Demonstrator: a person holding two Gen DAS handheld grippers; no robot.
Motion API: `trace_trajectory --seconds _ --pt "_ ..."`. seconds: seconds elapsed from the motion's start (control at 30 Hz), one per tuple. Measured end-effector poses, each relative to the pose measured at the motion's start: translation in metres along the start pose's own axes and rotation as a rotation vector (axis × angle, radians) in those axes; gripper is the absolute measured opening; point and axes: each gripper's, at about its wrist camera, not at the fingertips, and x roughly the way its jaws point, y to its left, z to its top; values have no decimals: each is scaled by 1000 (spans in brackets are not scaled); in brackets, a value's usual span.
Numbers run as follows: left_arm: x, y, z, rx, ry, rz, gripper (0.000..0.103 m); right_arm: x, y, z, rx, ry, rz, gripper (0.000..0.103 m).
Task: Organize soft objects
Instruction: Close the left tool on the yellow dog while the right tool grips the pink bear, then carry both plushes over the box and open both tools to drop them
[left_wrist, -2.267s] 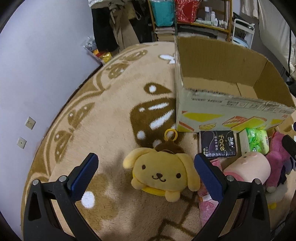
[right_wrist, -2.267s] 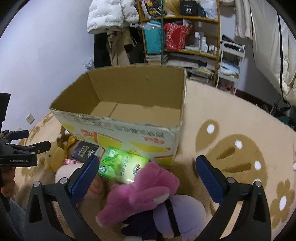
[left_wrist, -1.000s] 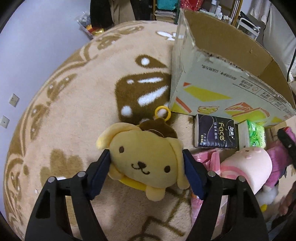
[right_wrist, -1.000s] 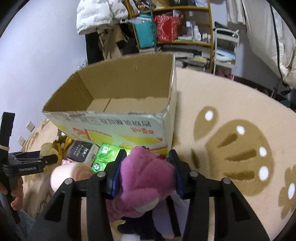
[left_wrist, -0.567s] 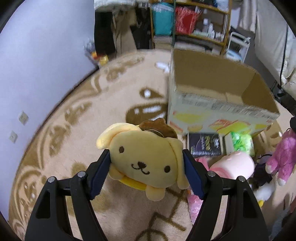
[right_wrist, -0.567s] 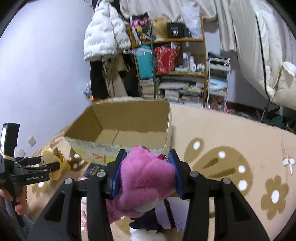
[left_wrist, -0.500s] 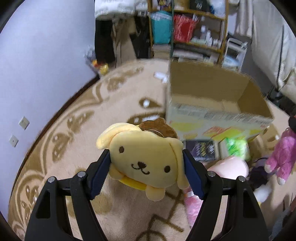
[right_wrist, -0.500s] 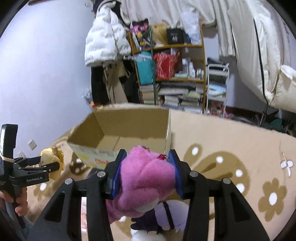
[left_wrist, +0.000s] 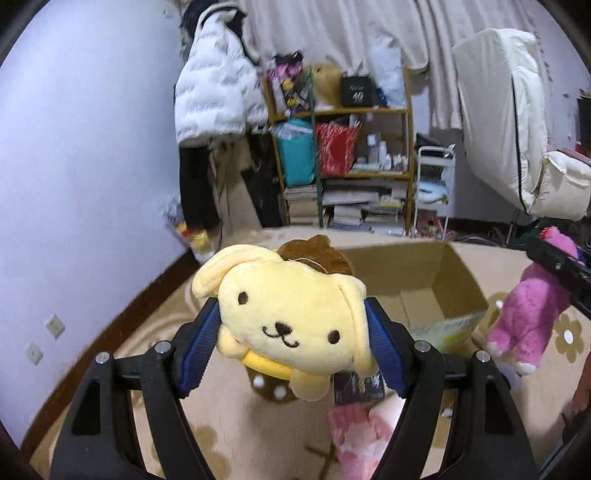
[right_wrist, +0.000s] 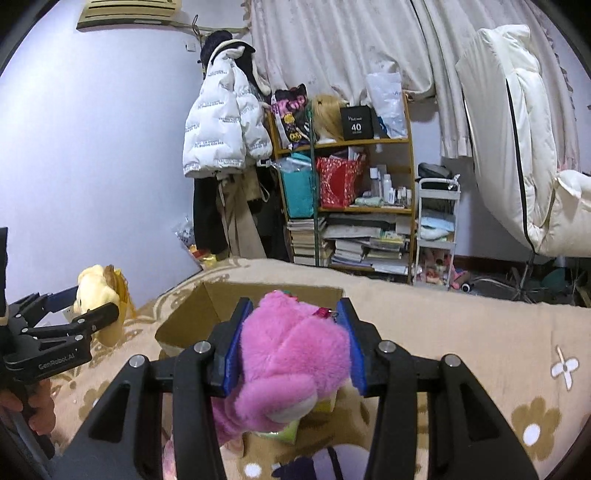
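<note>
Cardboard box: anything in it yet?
Empty as far as shown: the cardboard box stands open-topped and its visible floor is bare; the near corner is hidden behind the yellow dog plush.

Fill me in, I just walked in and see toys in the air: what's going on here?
A person is tidying soft toys with a gripper in each hand. The left gripper is clamped on a yellow dog plush, the right gripper on a pink plush. Both toys are held up off the rug, in front of an open cardboard box. Neither is in the box yet.
</note>
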Motion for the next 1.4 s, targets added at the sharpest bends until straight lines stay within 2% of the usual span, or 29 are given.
trace_trajectory --seconds 0.23,0.43,0.8,0.9,1.13,1.23,1.4 --pt "11 -9 21 22 -37 -9 75 20 -2 17 -4 -34 11 49" --pt "30 -12 27 44 -39 9 76 49 -3 25 -15 -29 23 49" --pt "86 -14 22 30 31 -22 76 107 -4 8 -43 68 18 49" --pt "94 -19 16 38 35 -45 76 115 1 1 -114 85 -23 49" --pt "108 -41 4 98 74 -120 76 126 3 -6 -148 114 -21 50" --pt "112 -50 -1 125 95 -127 78 129 6 -10 -171 121 -24 54" --pt "118 -55 -9 139 145 -145 79 128 6 -10 -189 132 -30 54"
